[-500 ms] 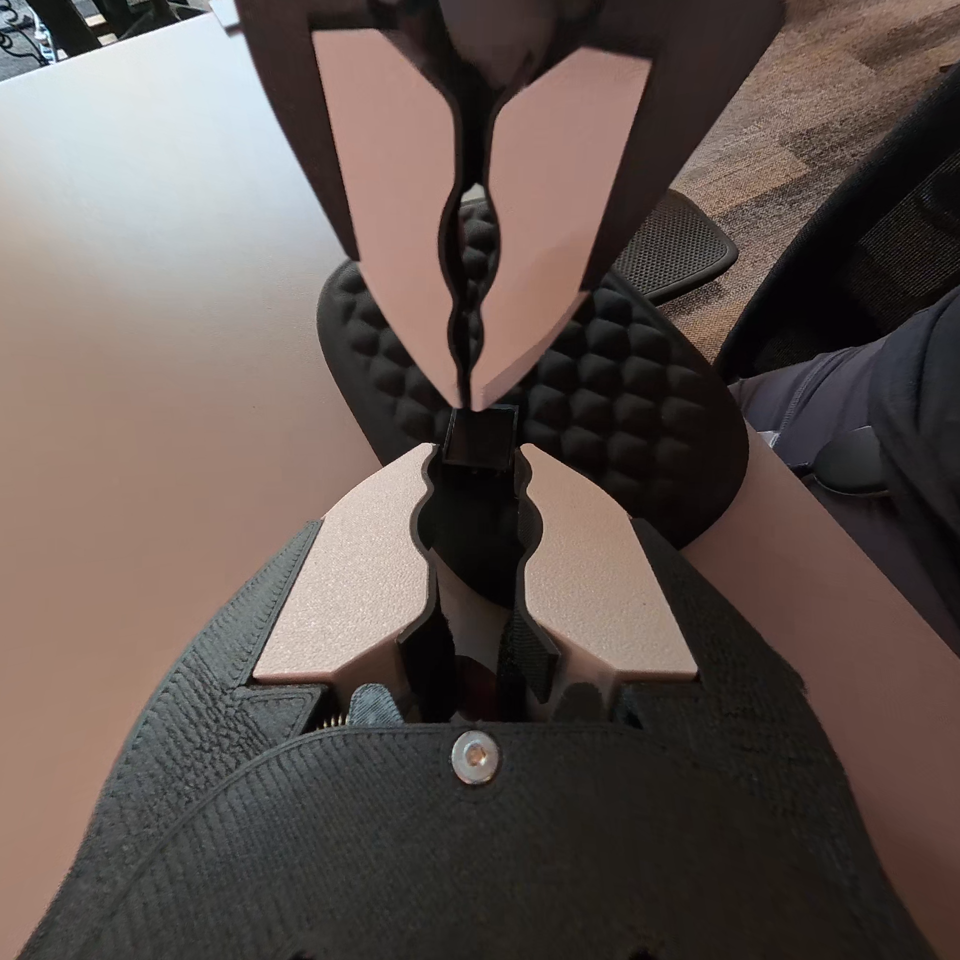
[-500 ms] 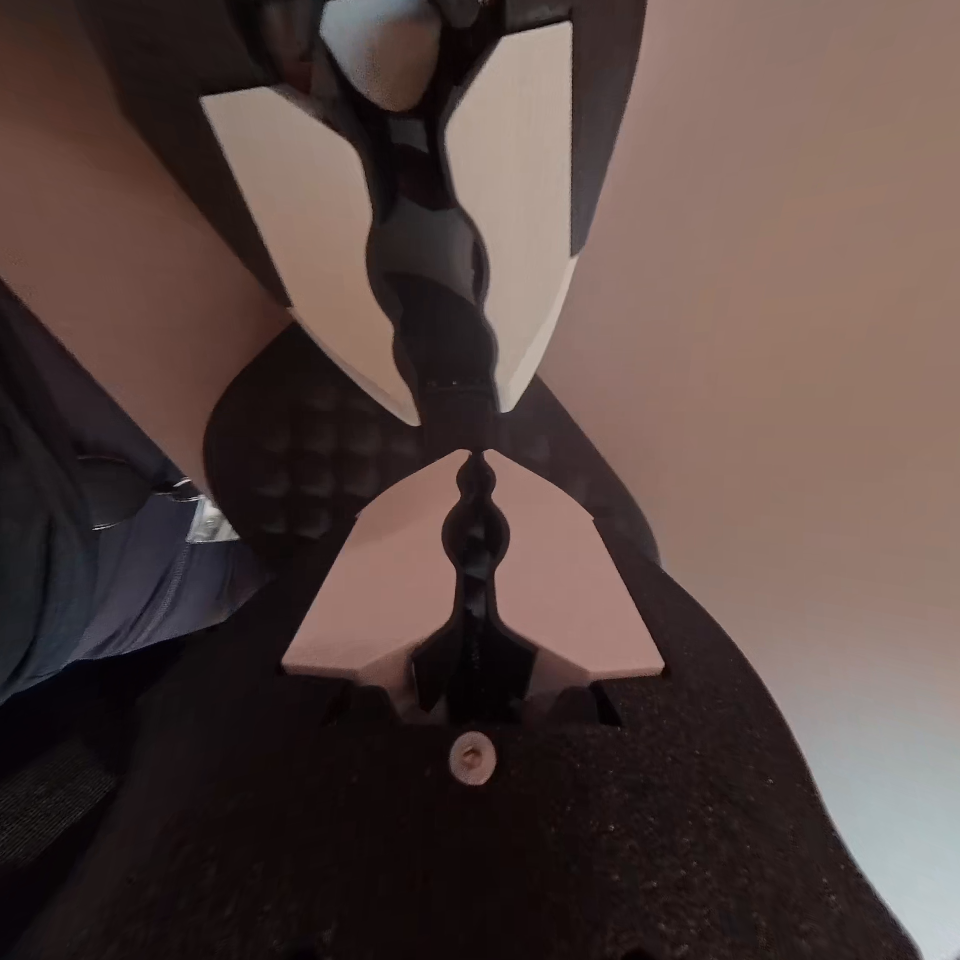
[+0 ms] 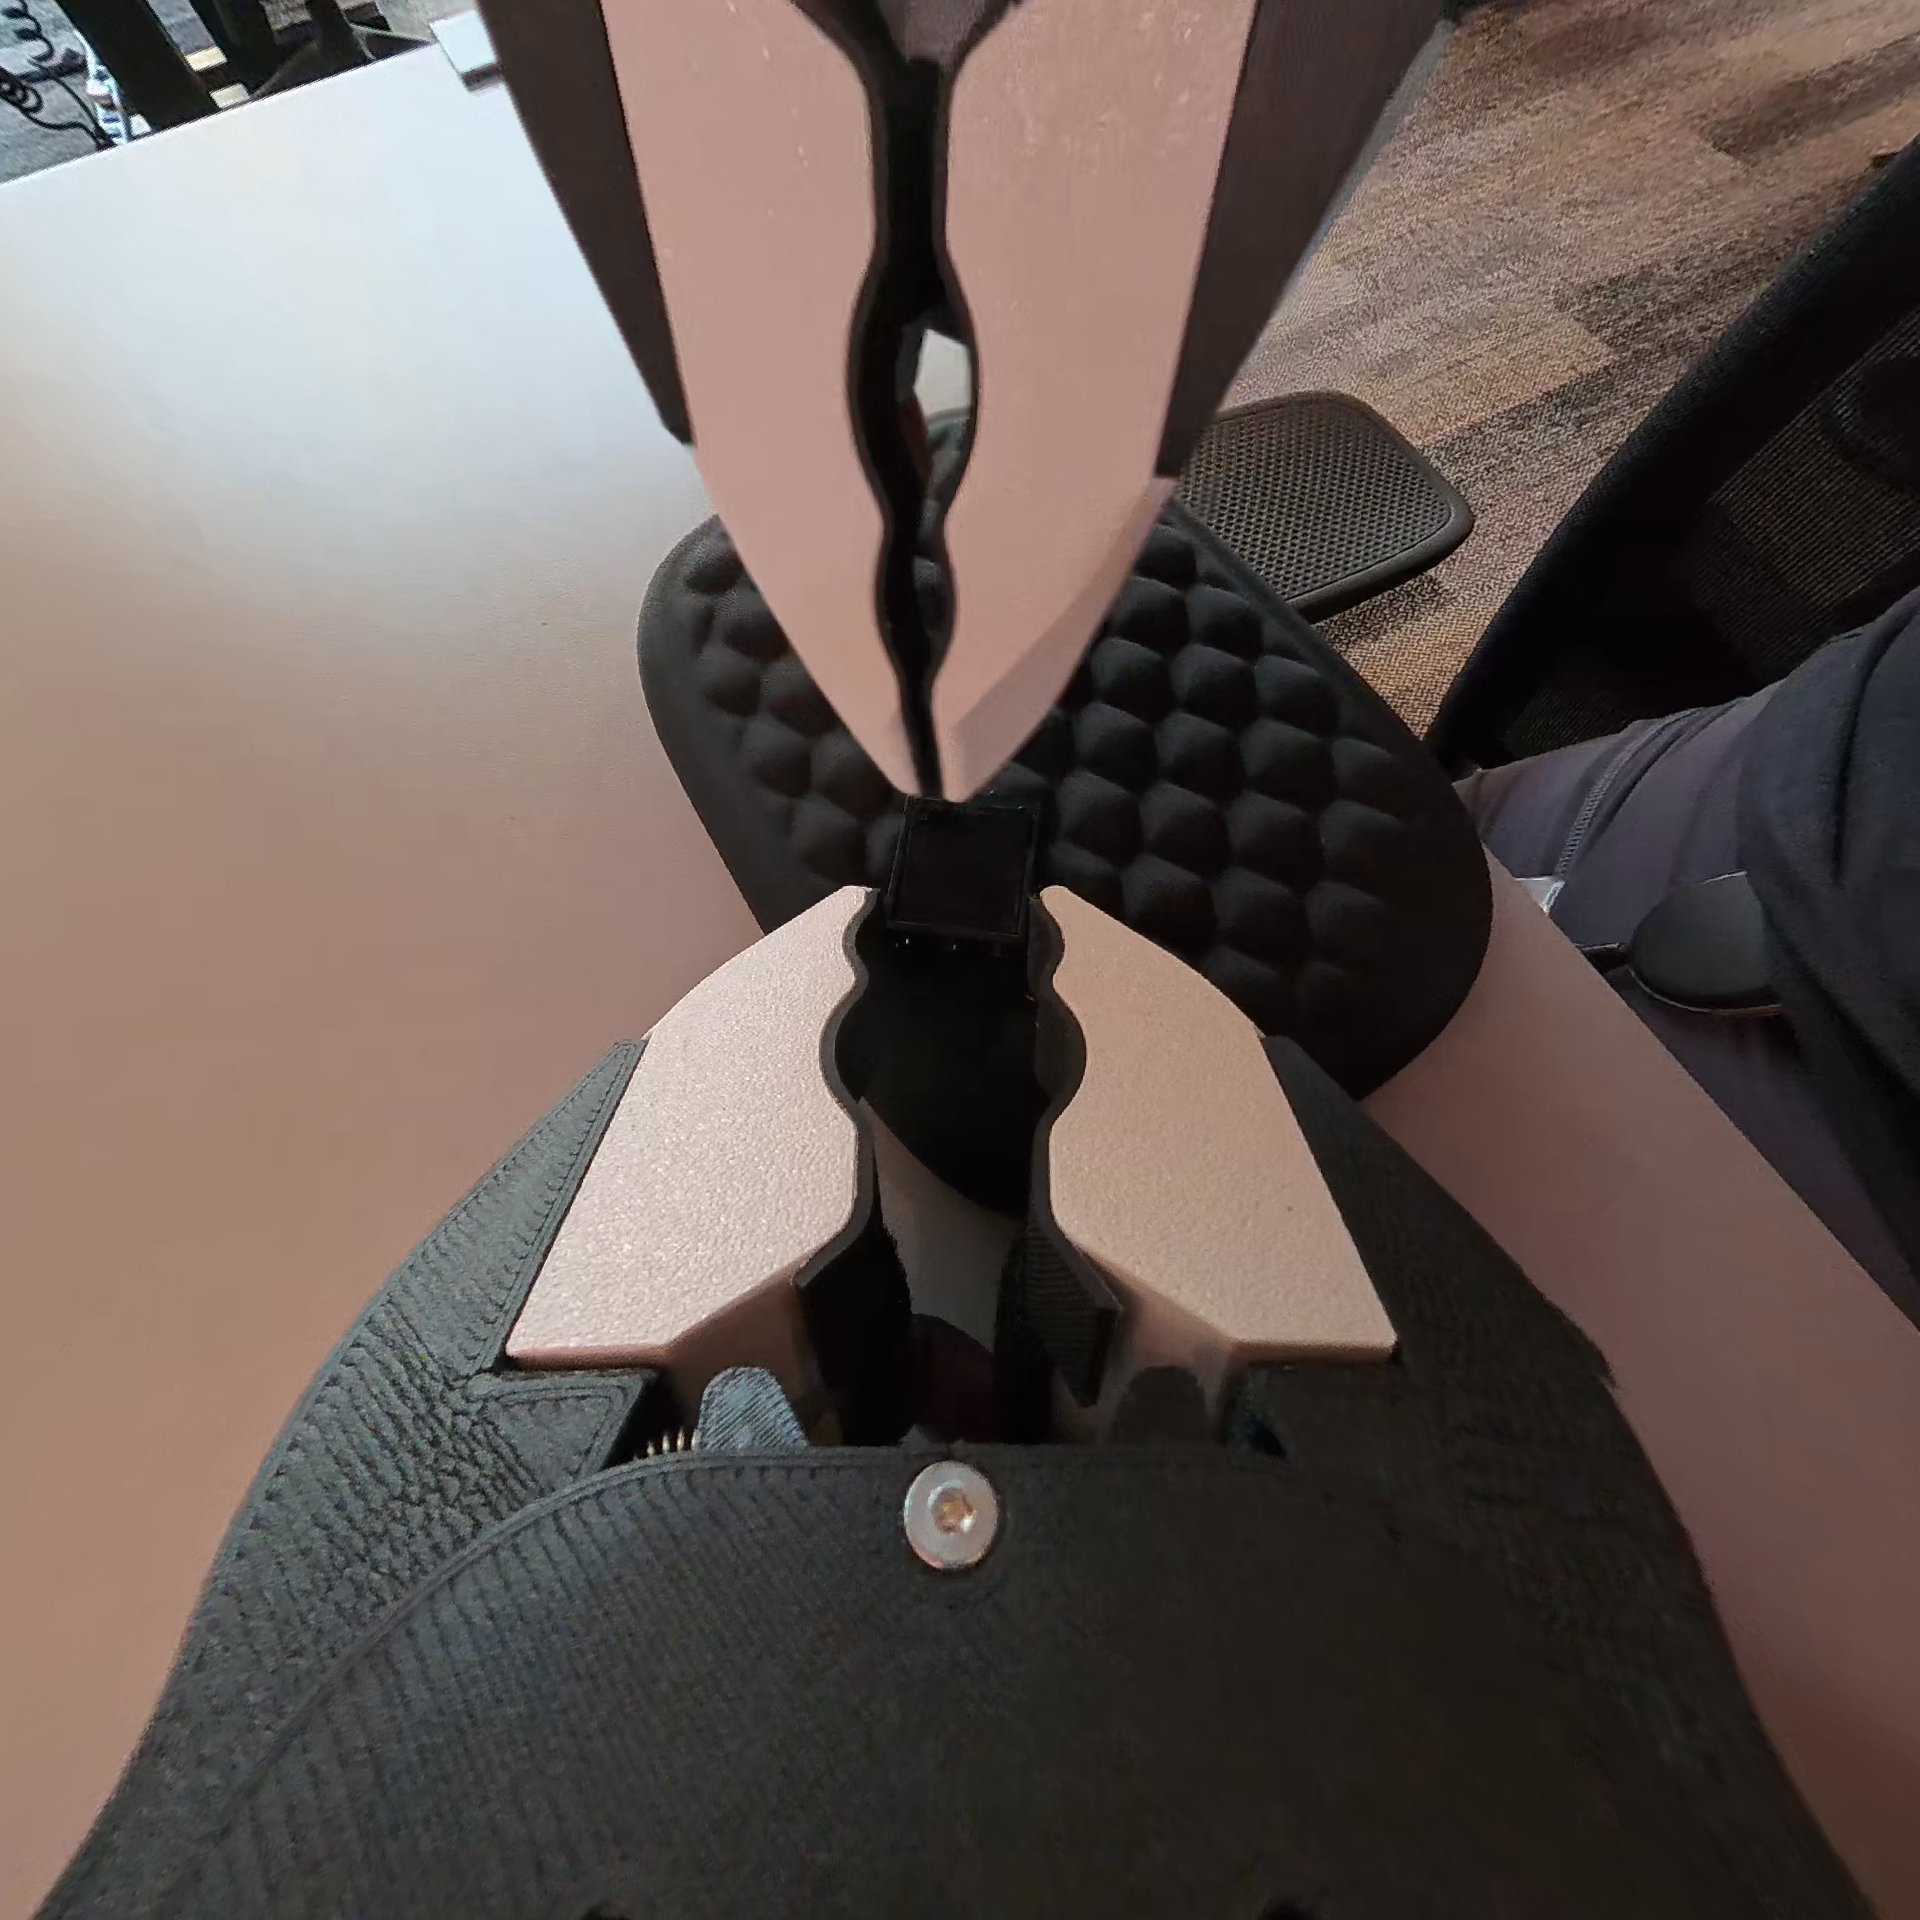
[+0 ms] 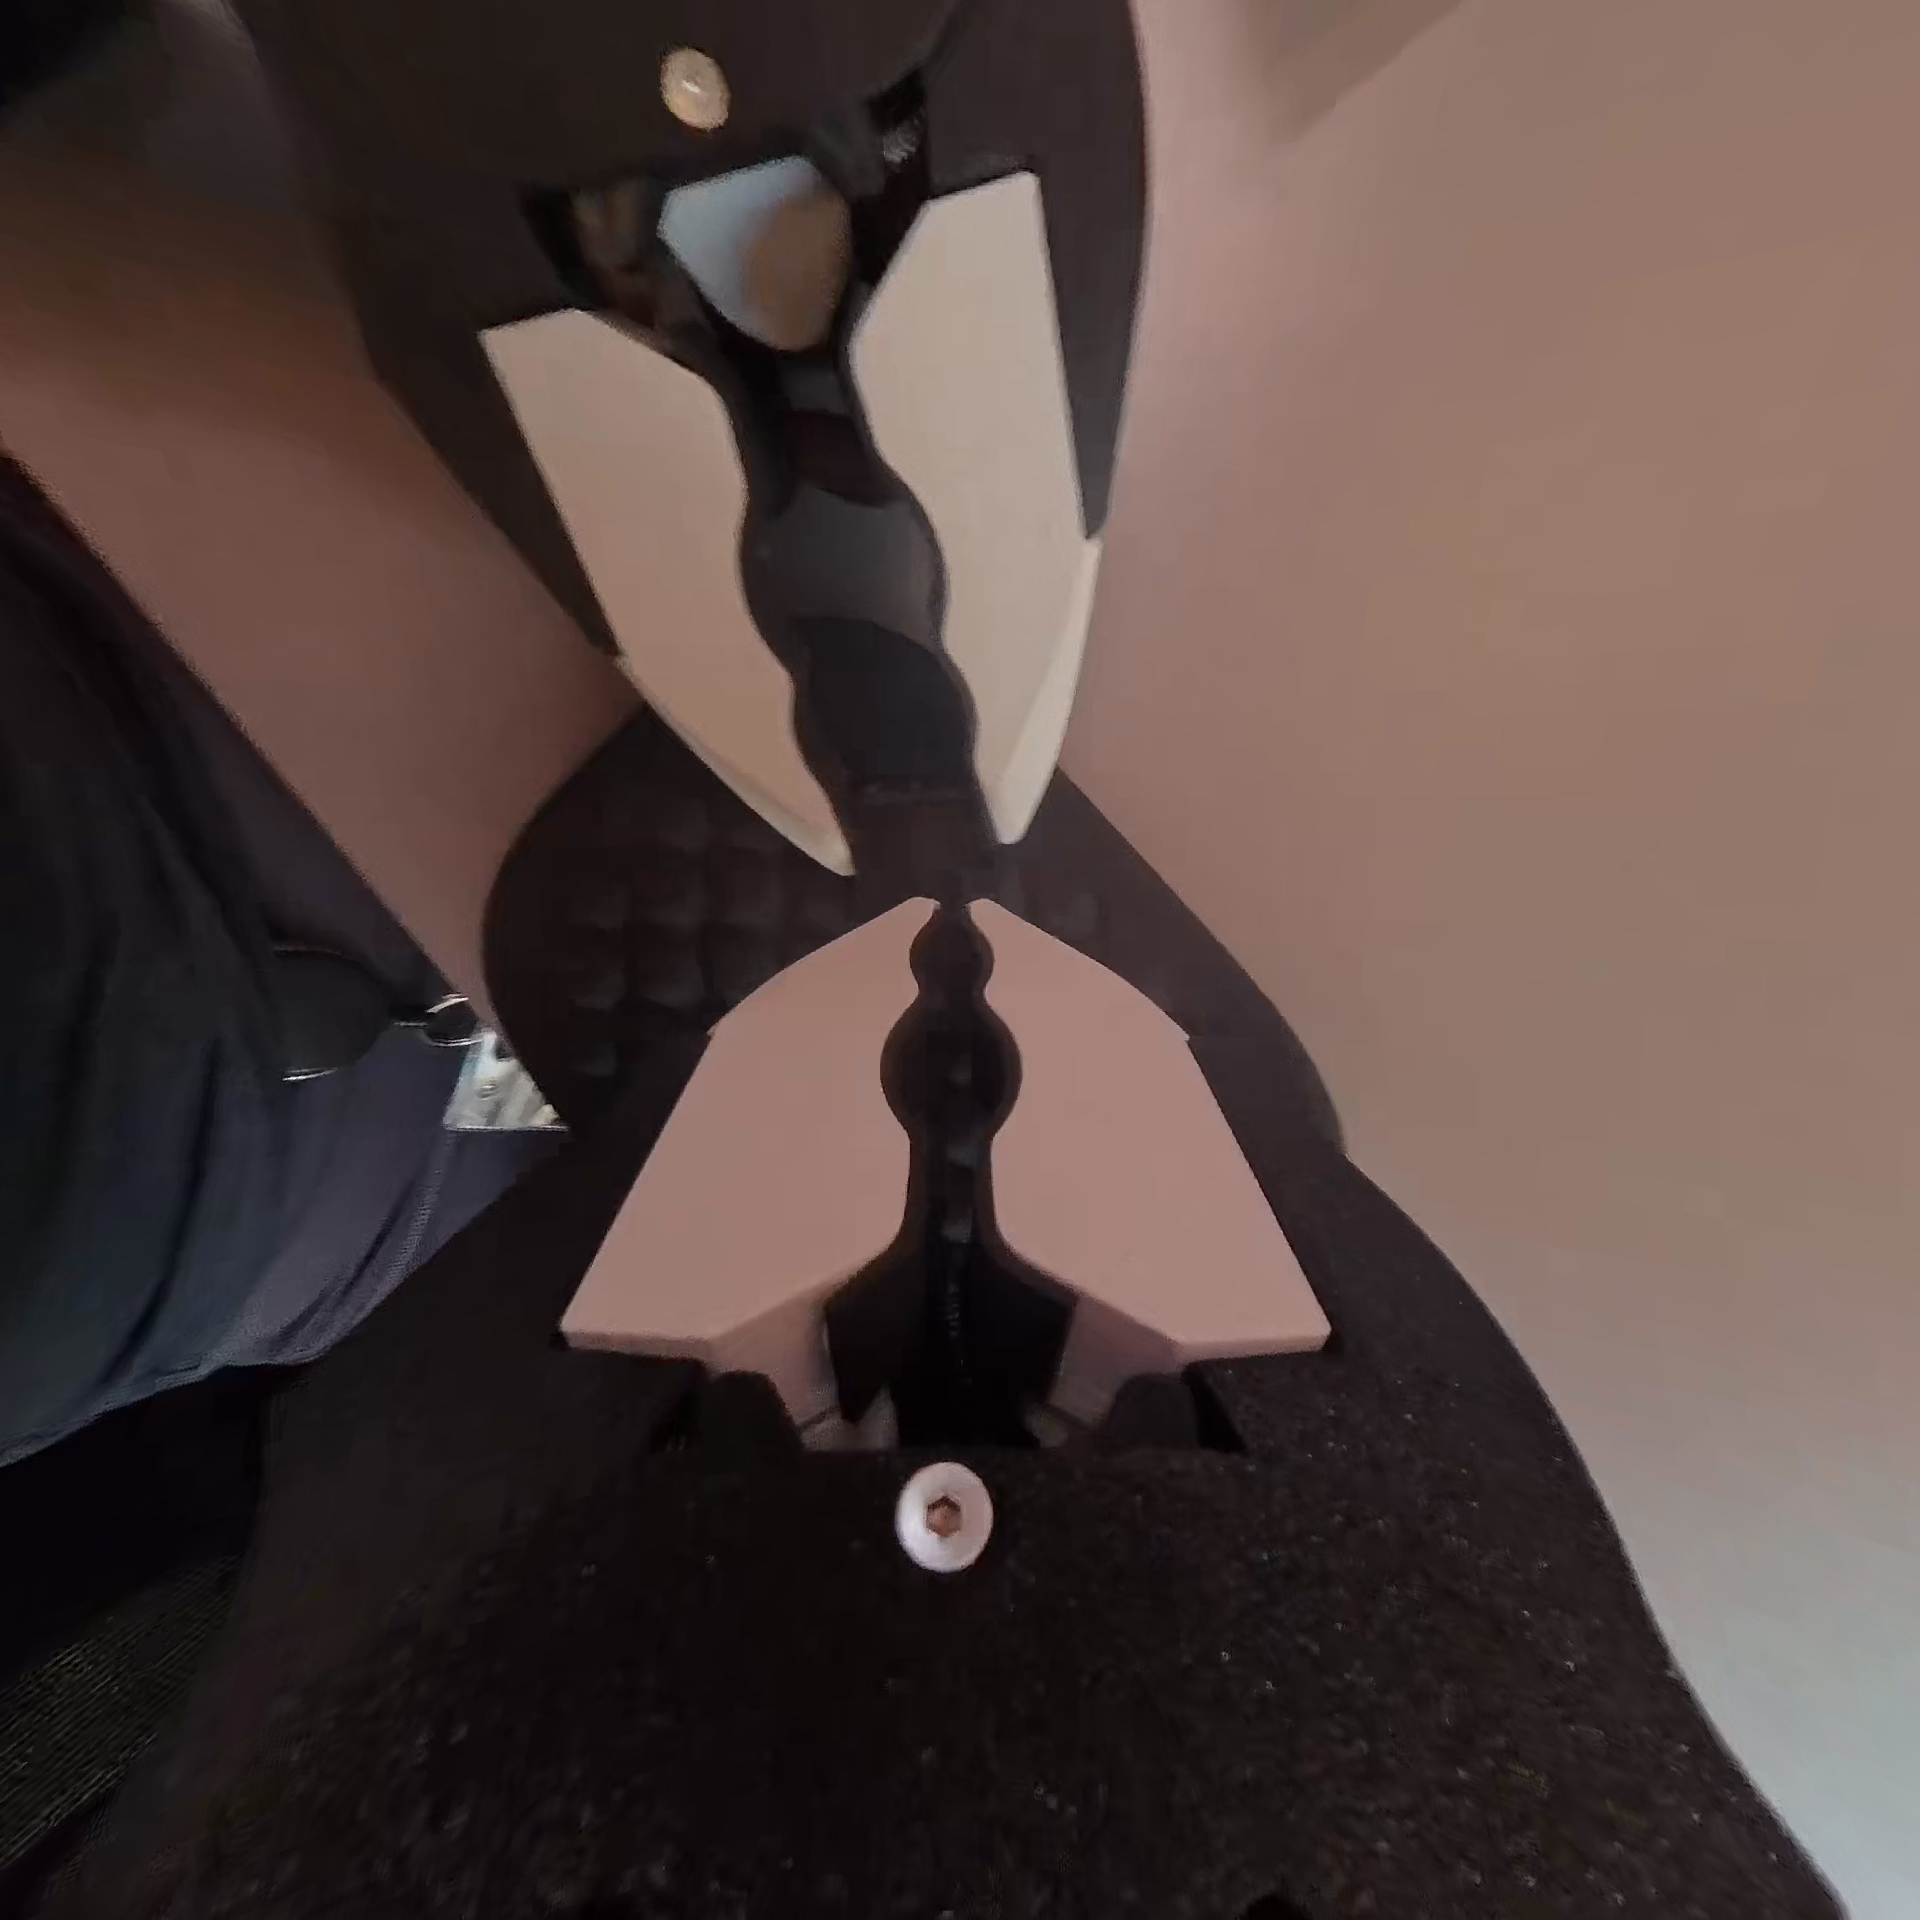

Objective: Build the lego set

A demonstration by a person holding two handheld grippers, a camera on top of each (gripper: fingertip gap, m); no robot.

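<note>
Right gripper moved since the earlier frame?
Yes. The right gripper keeps its tips over the black pad, but its body has tilted toward the camera, looming larger.

The right gripper (image 4: 951, 902) has its tips pressed nearly together, meeting the left gripper (image 4: 920, 836) tip to tip. A dark small piece (image 4: 914, 821) sits between the left gripper's tips, above a black bumpy pad (image 4: 644, 935) on the table (image 4: 1507, 623).

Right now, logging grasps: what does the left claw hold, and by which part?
The left claw pinches a small black lego piece by its two opposite sides, at its fingertips.
</note>
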